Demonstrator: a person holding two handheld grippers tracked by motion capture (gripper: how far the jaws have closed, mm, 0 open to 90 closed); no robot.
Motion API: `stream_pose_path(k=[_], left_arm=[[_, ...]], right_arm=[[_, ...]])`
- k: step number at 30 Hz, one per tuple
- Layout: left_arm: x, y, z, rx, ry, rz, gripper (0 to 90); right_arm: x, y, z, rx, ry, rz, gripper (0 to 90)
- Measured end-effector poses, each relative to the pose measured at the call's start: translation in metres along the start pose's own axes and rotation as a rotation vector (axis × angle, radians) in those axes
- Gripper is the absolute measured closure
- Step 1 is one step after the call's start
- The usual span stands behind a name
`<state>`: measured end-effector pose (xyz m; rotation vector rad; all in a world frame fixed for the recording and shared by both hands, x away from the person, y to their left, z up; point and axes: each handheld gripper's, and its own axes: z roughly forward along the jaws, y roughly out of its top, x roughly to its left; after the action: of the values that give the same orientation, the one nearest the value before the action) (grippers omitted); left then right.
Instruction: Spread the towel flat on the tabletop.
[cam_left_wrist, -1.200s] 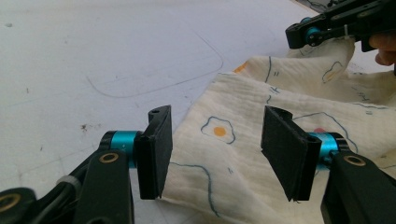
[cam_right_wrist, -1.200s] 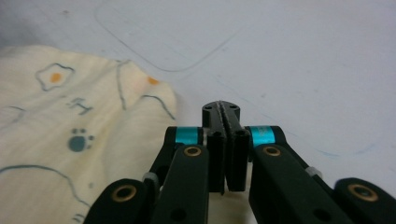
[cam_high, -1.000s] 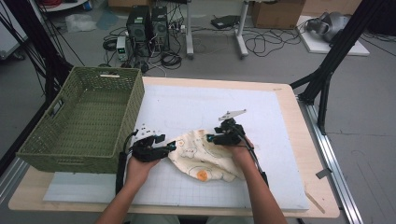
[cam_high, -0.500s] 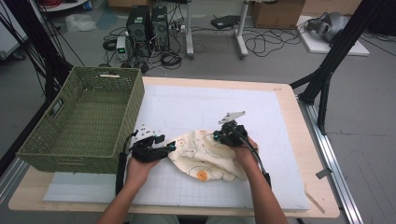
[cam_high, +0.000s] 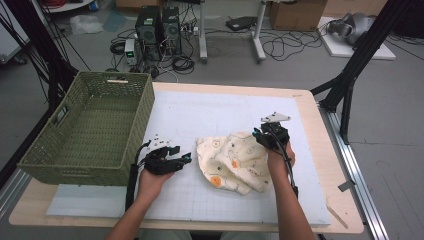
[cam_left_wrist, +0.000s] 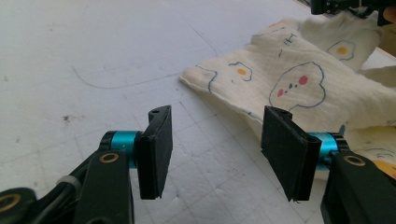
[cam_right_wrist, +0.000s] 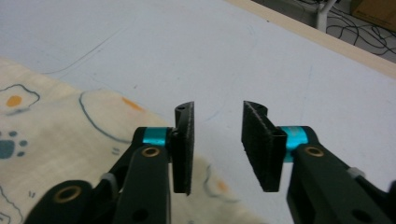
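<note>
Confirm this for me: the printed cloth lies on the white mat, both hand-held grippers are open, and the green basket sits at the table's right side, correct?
Not quite. The high view shows the basket at the table's left side. The cloth does lie on the mat, and the left hand-held gripper and right hand-held gripper are open.

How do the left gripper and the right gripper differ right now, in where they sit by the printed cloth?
The left gripper rests on the bare white mat, just off the cloth's left edge; the right gripper hovers over the cloth's far right corner. The left gripper's jaws gape wider; the right gripper's, which have just been opening, stand narrower. Both are open with nothing between the pads.
</note>
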<state>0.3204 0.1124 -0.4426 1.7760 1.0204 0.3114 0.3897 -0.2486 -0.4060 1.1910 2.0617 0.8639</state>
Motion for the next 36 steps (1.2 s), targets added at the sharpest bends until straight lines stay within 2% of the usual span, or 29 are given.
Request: stream_pose_path(k=[2,4,7,9,11,14,15,16,19,21,22,23,25,26,28,30,33,36], left_arm=[[-0.002,0.0,0.003,0.006,-0.01,-0.002,47.5],[-0.003,0.0,0.008,0.006,-0.023,-0.023,45.9],[-0.007,0.003,0.017,0.032,-0.037,-0.036,42.1],[-0.013,0.007,0.024,0.05,-0.053,-0.02,40.7],[-0.018,0.011,0.032,0.067,-0.051,0.0,38.8],[-0.025,0.013,0.047,0.095,-0.039,0.003,37.5],[-0.027,0.013,0.052,0.121,-0.035,0.025,37.6],[-0.031,0.013,0.056,0.136,-0.03,0.049,39.9],[-0.043,0.014,0.065,0.19,0.002,0.131,54.1],[-0.049,0.014,0.068,0.199,0.037,0.195,68.9],[-0.049,0.015,0.068,0.197,0.043,0.208,80.2],[-0.048,0.016,0.069,0.195,0.06,0.2,83.9],[-0.042,0.017,0.068,0.185,0.094,0.166,85.7],[-0.037,0.018,0.067,0.173,0.108,0.141,85.9],[-0.026,0.02,0.065,0.15,0.143,0.117,86.1],[-0.015,0.024,0.062,0.152,0.172,0.092,86.1],[-0.001,0.033,0.055,0.109,0.214,0.046,86.2],[0.012,0.04,0.05,0.06,0.249,0.018,86.2]], right_arm=[[-0.004,-0.002,-0.007,-0.023,0.007,0.028,57.1],[-0.009,-0.005,-0.017,-0.068,0.007,0.052,54.0],[-0.018,-0.014,-0.03,-0.095,0.018,0.074,50.8],[-0.021,-0.024,-0.039,-0.102,0.031,0.085,49.2],[-0.025,-0.035,-0.047,-0.106,0.048,0.088,48.0],[-0.027,-0.051,-0.057,-0.108,0.08,0.107,45.6],[-0.026,-0.055,-0.059,-0.105,0.089,0.096,44.7],[-0.025,-0.059,-0.061,-0.102,0.096,0.095,43.6],[-0.019,-0.067,-0.065,-0.079,0.118,0.05,42.4],[-0.016,-0.069,-0.067,-0.078,0.147,0.042,42.0],[-0.016,-0.069,-0.067,-0.082,0.161,0.035,41.9],[-0.014,-0.069,-0.067,-0.084,0.168,0.029,41.8],[-0.012,-0.068,-0.068,-0.086,0.179,0.02,41.8],[-0.011,-0.068,-0.068,-0.085,0.184,0.017,41.8],[-0.01,-0.068,-0.067,-0.085,0.191,0.026,41.8],[-0.01,-0.068,-0.066,-0.086,0.194,0.027,42.1],[-0.01,-0.068,-0.065,-0.082,0.205,0.027,44.2],[-0.01,-0.068,-0.065,-0.08,0.208,0.031,44.2]])
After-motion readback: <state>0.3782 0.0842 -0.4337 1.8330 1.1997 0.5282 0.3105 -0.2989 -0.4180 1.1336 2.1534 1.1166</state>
